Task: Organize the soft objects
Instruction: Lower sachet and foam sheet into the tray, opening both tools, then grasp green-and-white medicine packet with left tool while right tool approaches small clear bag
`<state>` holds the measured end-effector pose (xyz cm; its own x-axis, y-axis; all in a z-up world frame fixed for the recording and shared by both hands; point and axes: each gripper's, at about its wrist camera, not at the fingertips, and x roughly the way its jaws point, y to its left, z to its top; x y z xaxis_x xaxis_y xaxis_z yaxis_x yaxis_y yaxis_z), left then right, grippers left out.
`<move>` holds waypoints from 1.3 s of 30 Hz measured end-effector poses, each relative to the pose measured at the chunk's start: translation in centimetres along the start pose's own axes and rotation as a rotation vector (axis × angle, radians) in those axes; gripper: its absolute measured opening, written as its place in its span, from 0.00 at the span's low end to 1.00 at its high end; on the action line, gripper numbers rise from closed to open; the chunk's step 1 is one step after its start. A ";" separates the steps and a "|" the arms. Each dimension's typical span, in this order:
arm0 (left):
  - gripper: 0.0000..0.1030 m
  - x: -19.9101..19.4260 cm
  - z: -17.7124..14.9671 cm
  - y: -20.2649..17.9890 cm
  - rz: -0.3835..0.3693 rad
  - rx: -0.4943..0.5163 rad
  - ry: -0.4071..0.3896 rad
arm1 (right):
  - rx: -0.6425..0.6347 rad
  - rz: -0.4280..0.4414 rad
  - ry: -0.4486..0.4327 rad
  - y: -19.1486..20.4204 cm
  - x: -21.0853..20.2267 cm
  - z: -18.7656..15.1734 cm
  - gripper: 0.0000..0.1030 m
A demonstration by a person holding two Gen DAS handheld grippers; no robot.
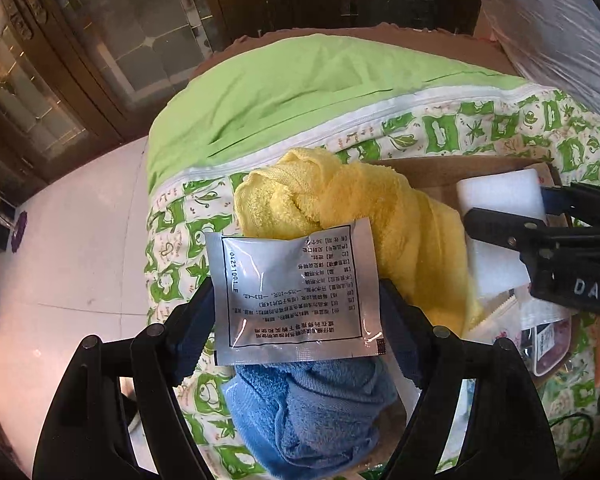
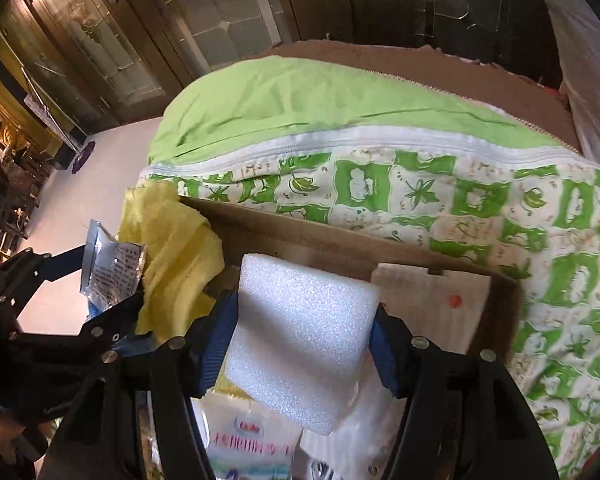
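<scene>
Sorting is midway: the left gripper (image 1: pixel 296 308) clamps a silver foil sachet (image 1: pixel 296 292) over the quilt's left edge, the right gripper (image 2: pixel 300 344) pinches a white foam block (image 2: pixel 300 336) above the brown cardboard box (image 2: pixel 300 236); yellow terry towel (image 1: pixel 360 208) draped on the box's left corner.

blue towel (image 1: pixel 308 412) running off the bottom edge behind the silver sachet (image 1: pixel 296 292), packets (image 2: pixel 248 440) under the foam block (image 2: pixel 304 336) being cropped, their print staying unreadable
</scene>
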<state>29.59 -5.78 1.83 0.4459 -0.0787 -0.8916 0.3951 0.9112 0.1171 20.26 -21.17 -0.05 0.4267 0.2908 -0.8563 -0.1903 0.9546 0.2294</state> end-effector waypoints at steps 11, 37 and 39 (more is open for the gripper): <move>0.84 -1.5 -0.2 0.6 -0.047 -0.034 -0.030 | 0.036 0.049 -0.106 -1.1 -3.1 -0.1 0.79; 0.93 -4.2 -21.6 0.2 -0.140 -0.256 0.012 | 0.203 0.065 0.006 -4.0 -5.5 -19.5 0.79; 0.93 -4.2 -21.2 -0.3 -0.147 -0.239 0.011 | 0.199 0.056 -0.006 -4.2 -5.2 -19.2 0.79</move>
<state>10.57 2.87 -3.71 0.3886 -0.2136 -0.8963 0.2536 0.9600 -0.1188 1.82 -27.92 -5.43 0.4261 0.3439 -0.8368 -0.0361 0.9307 0.3641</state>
